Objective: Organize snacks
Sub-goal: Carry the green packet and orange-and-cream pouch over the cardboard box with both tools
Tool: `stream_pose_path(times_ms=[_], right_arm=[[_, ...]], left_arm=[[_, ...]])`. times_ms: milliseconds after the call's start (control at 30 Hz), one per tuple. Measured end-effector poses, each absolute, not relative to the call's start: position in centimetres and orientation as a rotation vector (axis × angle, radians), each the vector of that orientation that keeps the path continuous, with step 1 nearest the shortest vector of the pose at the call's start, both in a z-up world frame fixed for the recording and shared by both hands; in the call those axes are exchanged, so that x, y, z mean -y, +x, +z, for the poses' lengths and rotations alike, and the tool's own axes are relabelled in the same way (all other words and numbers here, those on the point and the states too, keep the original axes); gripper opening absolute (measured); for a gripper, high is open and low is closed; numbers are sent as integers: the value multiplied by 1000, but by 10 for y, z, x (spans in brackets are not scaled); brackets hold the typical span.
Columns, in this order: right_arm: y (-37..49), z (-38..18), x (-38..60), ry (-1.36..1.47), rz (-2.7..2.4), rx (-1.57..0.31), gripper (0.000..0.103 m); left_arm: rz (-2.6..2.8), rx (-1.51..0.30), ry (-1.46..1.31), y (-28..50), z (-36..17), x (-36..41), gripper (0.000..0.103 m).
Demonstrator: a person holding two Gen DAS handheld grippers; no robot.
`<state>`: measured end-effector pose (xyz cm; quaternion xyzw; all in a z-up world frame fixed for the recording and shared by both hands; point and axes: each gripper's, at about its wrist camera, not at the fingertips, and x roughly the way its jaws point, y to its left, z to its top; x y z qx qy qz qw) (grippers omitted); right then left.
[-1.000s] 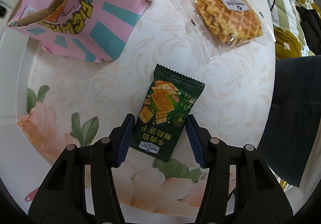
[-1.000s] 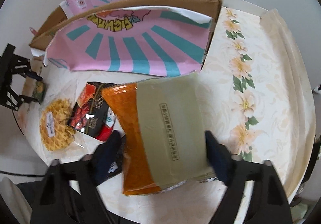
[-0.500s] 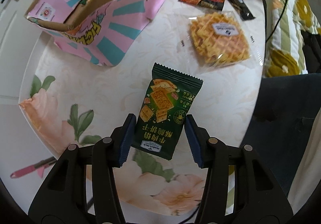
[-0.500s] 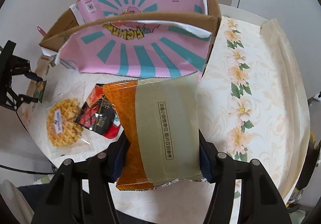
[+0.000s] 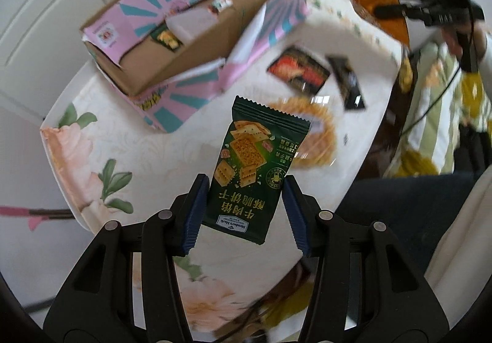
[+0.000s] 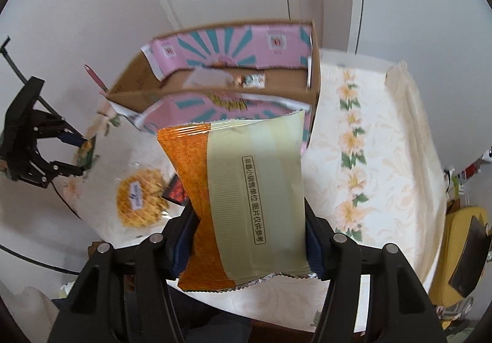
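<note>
Lengthwise upright, green cracker packet (image 5: 250, 170).

Glossy green foil packet (image 5: 249, 170) between ribbed blue pads (image 5: 196, 213) of matt black plastic, beyond it brown cardboard box (image 5: 190, 44) with pink printed paper skin, beneath it patterned floral tablecloth (image 5: 101, 140), clear shiny waffle wrapper (image 5: 323, 140)

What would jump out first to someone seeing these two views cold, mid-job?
Each gripper has a snack lifted off the table: the left gripper is shut on a dark green cracker packet, the right gripper on an orange and pale green bag. Behind them the pink and teal sunburst box stands open on the floral tablecloth, with a wrapped waffle lying in front of it.
</note>
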<state>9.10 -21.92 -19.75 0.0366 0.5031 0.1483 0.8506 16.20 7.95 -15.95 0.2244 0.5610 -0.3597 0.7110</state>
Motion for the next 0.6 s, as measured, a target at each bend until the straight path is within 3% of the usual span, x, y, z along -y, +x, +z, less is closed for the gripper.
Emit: stream_pose_path(times_ms=[600], right_arm=[[132, -113, 227, 49, 358, -873, 56]], left_arm=[[-522, -1045, -4, 209, -85, -45, 46]])
